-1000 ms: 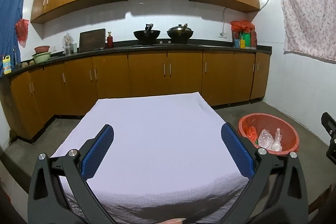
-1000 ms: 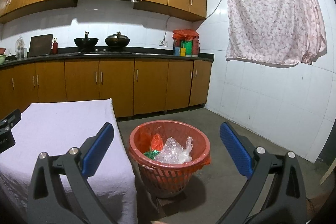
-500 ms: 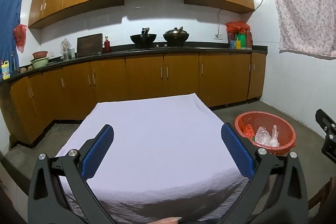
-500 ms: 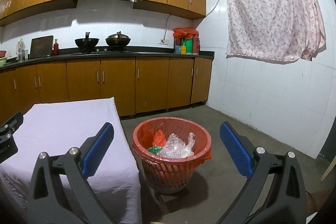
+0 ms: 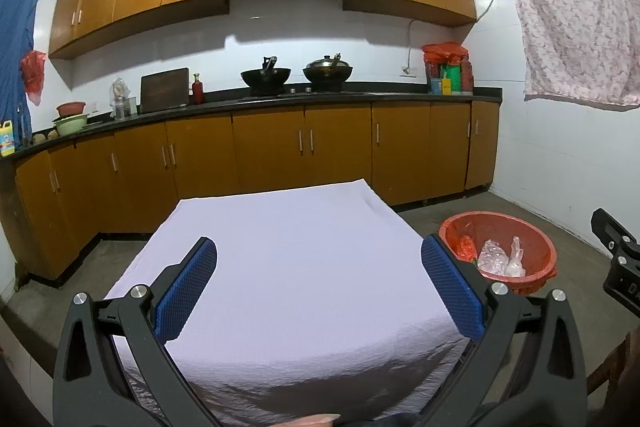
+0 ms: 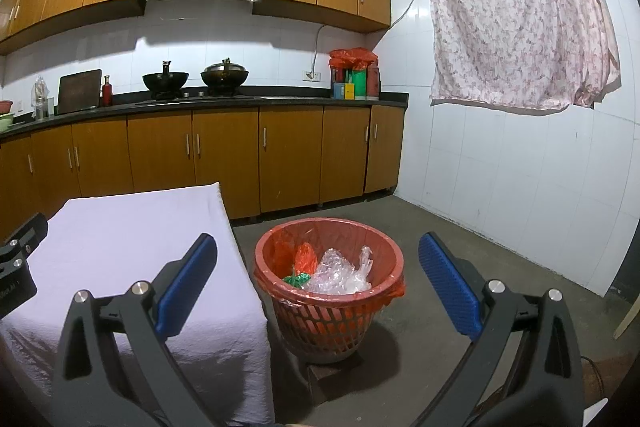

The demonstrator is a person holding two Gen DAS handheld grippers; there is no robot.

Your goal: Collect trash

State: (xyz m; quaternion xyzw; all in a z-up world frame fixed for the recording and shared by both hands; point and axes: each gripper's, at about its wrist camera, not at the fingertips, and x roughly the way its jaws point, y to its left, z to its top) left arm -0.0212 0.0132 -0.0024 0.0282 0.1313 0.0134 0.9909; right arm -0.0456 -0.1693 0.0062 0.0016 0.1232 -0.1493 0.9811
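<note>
A red mesh trash basket (image 6: 296, 311) with a red liner stands on the floor right of the table. Inside it lie crumpled clear plastic (image 6: 340, 273), a red wrapper (image 6: 305, 257) and a green scrap (image 6: 296, 279). From the left wrist view the basket (image 5: 538, 241) sits at right with the clear plastic (image 5: 496, 259) showing. My left gripper (image 5: 318, 285) is open above the table's bare lilac cloth (image 5: 300, 247). My right gripper (image 6: 318, 285) is open, held near and above the basket, nothing between its blue pads (image 6: 446, 283).
Brown cabinets (image 5: 272, 151) and a black counter (image 5: 280, 97) with two woks line the far wall. A white tiled wall (image 6: 520, 179) with a hanging floral cloth (image 6: 516, 15) closes the right side. Grey concrete floor (image 6: 448, 227) lies around the basket. A small dark block (image 6: 324, 373) sits under the basket.
Both views have drawn back and tilted up slightly, so table and basket sit a little lower and farther. Both grippers stay open and hold nothing.
</note>
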